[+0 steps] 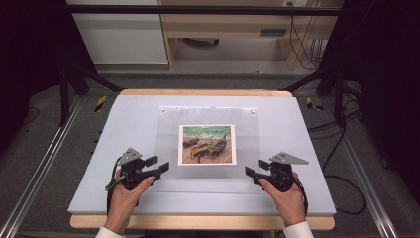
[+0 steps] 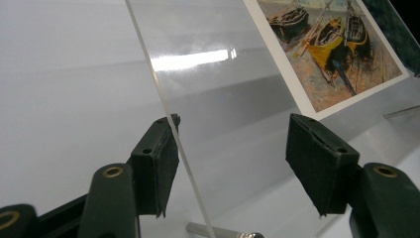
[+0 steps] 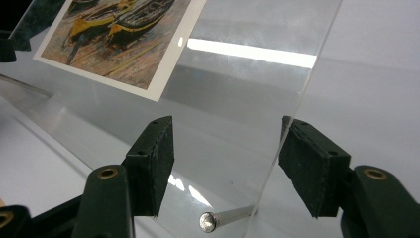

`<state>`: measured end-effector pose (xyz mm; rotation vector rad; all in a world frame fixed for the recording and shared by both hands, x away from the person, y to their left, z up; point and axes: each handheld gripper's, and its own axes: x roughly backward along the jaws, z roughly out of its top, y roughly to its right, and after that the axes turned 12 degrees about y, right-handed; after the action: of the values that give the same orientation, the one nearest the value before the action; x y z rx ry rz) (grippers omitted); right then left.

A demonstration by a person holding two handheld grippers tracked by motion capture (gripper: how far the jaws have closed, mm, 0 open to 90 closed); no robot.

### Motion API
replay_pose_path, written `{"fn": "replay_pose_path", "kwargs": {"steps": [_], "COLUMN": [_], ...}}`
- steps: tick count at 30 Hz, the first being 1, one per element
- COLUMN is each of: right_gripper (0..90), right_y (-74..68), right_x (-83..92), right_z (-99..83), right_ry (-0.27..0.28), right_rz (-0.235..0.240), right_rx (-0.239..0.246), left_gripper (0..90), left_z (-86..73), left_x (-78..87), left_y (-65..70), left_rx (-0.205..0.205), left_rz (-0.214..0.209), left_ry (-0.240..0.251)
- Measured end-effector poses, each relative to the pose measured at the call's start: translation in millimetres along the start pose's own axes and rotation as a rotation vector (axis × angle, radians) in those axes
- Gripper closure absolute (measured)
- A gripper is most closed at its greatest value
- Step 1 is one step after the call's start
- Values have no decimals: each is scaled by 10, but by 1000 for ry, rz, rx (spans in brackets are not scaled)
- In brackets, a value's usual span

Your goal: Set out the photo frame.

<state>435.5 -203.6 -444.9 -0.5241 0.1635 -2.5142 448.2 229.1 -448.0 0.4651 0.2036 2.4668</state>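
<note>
Reaching in from either side, the left gripper (image 1: 159, 167) and right gripper (image 1: 251, 172) each straddle a side edge of the clear acrylic frame (image 1: 168, 144), jaws partly open — the panel's edge sits between the pads, with daylight on both sides, so neither pinches it. Sandwiched in the frame is a painted print of boats (image 1: 206, 144). It stands mid-table on the pale mat (image 1: 109, 148), its long axis across the table, its face leaning away from the person.
</note>
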Motion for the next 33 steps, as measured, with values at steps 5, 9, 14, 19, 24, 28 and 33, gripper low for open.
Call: {"fn": "replay_pose_path", "kwargs": {"steps": [5,9,14,19,24,28,33], "right_gripper": [429,462,485,490,495,503,515], "right_y": [-6,-25,-41,-42,-47,-55,-65], "right_x": [41,86,125,131,139,154,171], "right_z": [-18,-34,-52,-57,-58,-65,-71], "right_ry": [10,13,16,18,15,14,13], "right_rz": [1,-5,-8,-10,-10,-11,-13], "right_rx": [10,12,22,21,24,30,38], "left_gripper": [412,426,450,457,459,470,479], "left_z": [-14,-25,-35,-34,-40,-42,-52], "left_x": [37,82,110,113,125,138,164], "left_y": [6,46,55,50,58,63,78], "left_rx": [4,-10,-5,0,-5,-6,-9], "left_rz": [0,11,14,11,14,15,18], "left_ry": [9,8,12,12,13,12,12]}}
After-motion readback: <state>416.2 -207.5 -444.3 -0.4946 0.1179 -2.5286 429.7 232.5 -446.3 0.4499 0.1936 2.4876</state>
